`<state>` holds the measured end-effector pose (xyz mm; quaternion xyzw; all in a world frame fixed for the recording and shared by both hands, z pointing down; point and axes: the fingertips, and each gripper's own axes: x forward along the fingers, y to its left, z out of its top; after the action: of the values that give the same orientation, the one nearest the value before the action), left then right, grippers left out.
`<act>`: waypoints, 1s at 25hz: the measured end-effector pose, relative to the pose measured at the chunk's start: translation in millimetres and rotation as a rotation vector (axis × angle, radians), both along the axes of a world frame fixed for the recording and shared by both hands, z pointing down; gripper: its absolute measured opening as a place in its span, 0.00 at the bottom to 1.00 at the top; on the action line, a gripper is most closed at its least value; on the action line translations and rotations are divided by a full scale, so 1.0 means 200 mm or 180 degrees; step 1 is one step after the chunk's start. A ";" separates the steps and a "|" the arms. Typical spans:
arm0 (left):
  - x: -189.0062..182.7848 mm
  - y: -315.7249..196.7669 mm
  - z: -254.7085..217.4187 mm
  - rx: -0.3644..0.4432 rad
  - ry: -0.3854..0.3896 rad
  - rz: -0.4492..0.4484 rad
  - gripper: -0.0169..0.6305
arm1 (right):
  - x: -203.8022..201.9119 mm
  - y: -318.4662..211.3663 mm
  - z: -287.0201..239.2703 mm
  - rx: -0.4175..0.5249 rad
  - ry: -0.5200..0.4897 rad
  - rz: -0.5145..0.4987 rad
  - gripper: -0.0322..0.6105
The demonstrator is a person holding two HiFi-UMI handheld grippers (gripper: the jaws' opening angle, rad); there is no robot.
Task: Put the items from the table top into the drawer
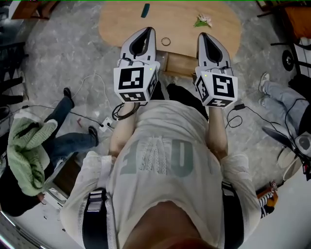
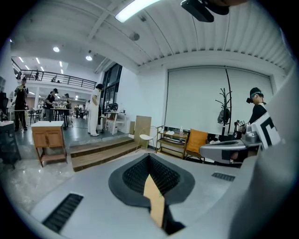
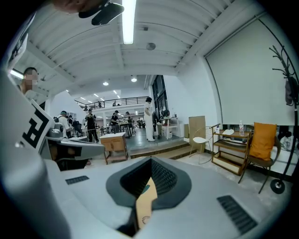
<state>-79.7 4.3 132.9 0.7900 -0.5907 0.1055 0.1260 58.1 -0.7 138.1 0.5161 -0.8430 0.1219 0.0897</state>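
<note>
A rounded wooden table [image 1: 121, 22] lies ahead of me in the head view. On it are a dark teal stick-shaped item [image 1: 145, 10], a thin ring [image 1: 166, 42] near the front edge, and a small pink-and-green flower [image 1: 203, 21]. A wooden drawer front [image 1: 181, 64] shows under the table edge between my hands. My left gripper [image 1: 148, 30] reaches over the front edge left of the ring, jaws together and empty. My right gripper [image 1: 202, 35] sits below the flower, also shut and empty. Only a tan sliver of table shows through each gripper's [image 2: 150, 161] [image 3: 150, 162] closed jaws.
A seated person [image 1: 58, 131] with a green garment [image 1: 26, 151] is at the left, with cables and a power strip [image 1: 108, 121] on the floor. Another person's legs [image 1: 284, 95] and a black cable [image 1: 243, 114] are at the right. Wooden steps [image 2: 100, 151] and shelves [image 3: 233, 149] stand beyond.
</note>
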 end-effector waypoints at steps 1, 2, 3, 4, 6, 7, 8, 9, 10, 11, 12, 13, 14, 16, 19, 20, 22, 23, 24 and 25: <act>-0.01 -0.01 0.00 -0.0004 -0.0001 -0.0007 0.04 | -0.01 -0.01 0.00 -0.0006 -0.0006 -0.0004 0.05; -0.02 -0.02 0.00 -0.0005 0.0004 -0.0007 0.04 | -0.02 -0.02 0.00 -0.0005 -0.0006 -0.0004 0.05; -0.03 -0.03 -0.01 -0.0001 0.0014 0.0002 0.04 | -0.04 -0.03 -0.01 0.0004 0.0001 0.0001 0.05; -0.03 -0.05 -0.01 0.0005 0.0024 0.0020 0.04 | -0.05 -0.05 -0.01 0.0017 0.0008 0.0015 0.05; -0.04 -0.08 -0.02 0.0015 0.0037 0.0065 0.04 | -0.06 -0.07 -0.03 0.0032 0.0005 0.0063 0.05; -0.04 -0.10 -0.02 0.0018 0.0042 0.0085 0.04 | -0.07 -0.08 -0.03 0.0033 -0.0001 0.0085 0.05; -0.04 -0.12 -0.03 0.0023 0.0048 0.0103 0.04 | -0.08 -0.08 -0.04 0.0035 0.0000 0.0100 0.05; -0.04 -0.13 -0.03 0.0032 0.0050 0.0122 0.04 | -0.08 -0.09 -0.04 0.0040 0.0007 0.0109 0.05; -0.04 -0.14 -0.04 0.0043 0.0048 0.0140 0.04 | -0.09 -0.09 -0.04 0.0044 0.0018 0.0115 0.05; -0.05 -0.16 -0.04 0.0052 0.0048 0.0152 0.04 | -0.09 -0.10 -0.04 0.0046 0.0029 0.0119 0.05; -0.05 -0.16 -0.04 0.0054 0.0053 0.0157 0.04 | -0.09 -0.10 -0.04 0.0049 0.0040 0.0124 0.05; -0.05 -0.17 -0.04 0.0053 0.0062 0.0158 0.04 | -0.09 -0.10 -0.04 0.0054 0.0050 0.0132 0.05; -0.06 -0.17 -0.05 0.0054 0.0073 0.0163 0.04 | -0.09 -0.10 -0.05 0.0065 0.0056 0.0142 0.05; -0.05 -0.18 -0.07 0.0075 0.0090 0.0181 0.04 | -0.09 -0.10 -0.08 0.0102 0.0065 0.0167 0.05; -0.07 -0.20 -0.08 0.0109 0.0099 0.0197 0.04 | -0.10 -0.13 -0.11 0.0155 0.0094 0.0169 0.05; -0.08 -0.21 -0.07 0.0111 0.0097 0.0204 0.04 | -0.11 -0.14 -0.10 0.0163 0.0108 0.0155 0.05; -0.09 -0.26 -0.03 0.0117 0.0085 0.0228 0.04 | -0.14 -0.20 -0.06 0.0165 0.0136 0.0099 0.05; -0.09 -0.28 0.00 0.0123 0.0076 0.0248 0.04 | -0.15 -0.23 -0.03 0.0154 0.0139 0.0065 0.05; -0.09 -0.31 0.04 0.0129 0.0066 0.0273 0.04 | -0.16 -0.26 0.00 0.0128 0.0129 0.0034 0.05; -0.09 -0.34 0.08 0.0134 0.0064 0.0293 0.04 | -0.18 -0.29 0.05 0.0093 0.0117 0.0002 0.05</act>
<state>-98.2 -64.6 149.4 0.8199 -0.5544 0.0908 0.1103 22.7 -59.5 147.1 0.5198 -0.8427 0.1001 0.0977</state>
